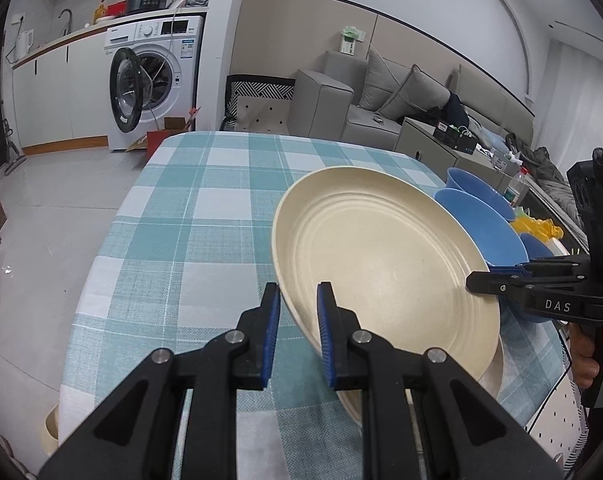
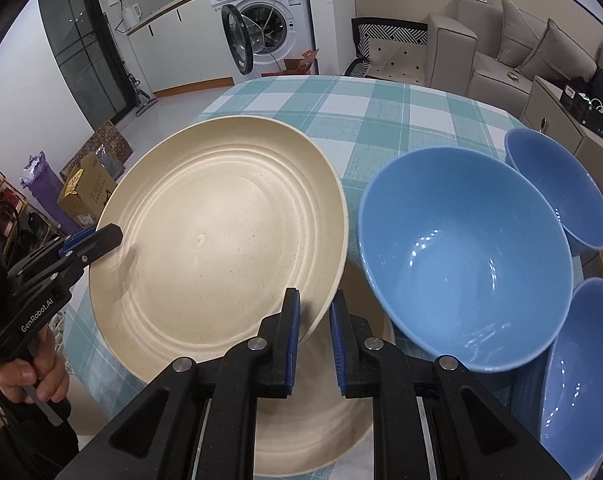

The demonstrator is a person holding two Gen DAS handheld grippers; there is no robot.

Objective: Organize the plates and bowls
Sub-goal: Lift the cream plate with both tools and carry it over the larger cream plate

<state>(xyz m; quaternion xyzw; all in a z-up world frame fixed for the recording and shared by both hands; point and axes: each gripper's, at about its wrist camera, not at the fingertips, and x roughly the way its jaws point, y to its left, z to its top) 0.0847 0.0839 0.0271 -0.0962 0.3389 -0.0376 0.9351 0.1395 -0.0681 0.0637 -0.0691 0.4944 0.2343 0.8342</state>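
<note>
Both claws clamped on cream plate (image 2: 217, 236), lifted tilted over second plate (image 2: 313, 432) on counter (image 1: 205, 216).
Left claw (image 1: 299, 332) pinches rim at 7 o'clock, right claw (image 2: 315, 344) opposite; looks stiff, light, slick — rim grips best.

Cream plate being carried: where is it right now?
The cream plate is tilted above the checked tablecloth, clamped at opposite rims by both hand-held grippers, left of the large blue bowl and over a second cream plate.
</note>
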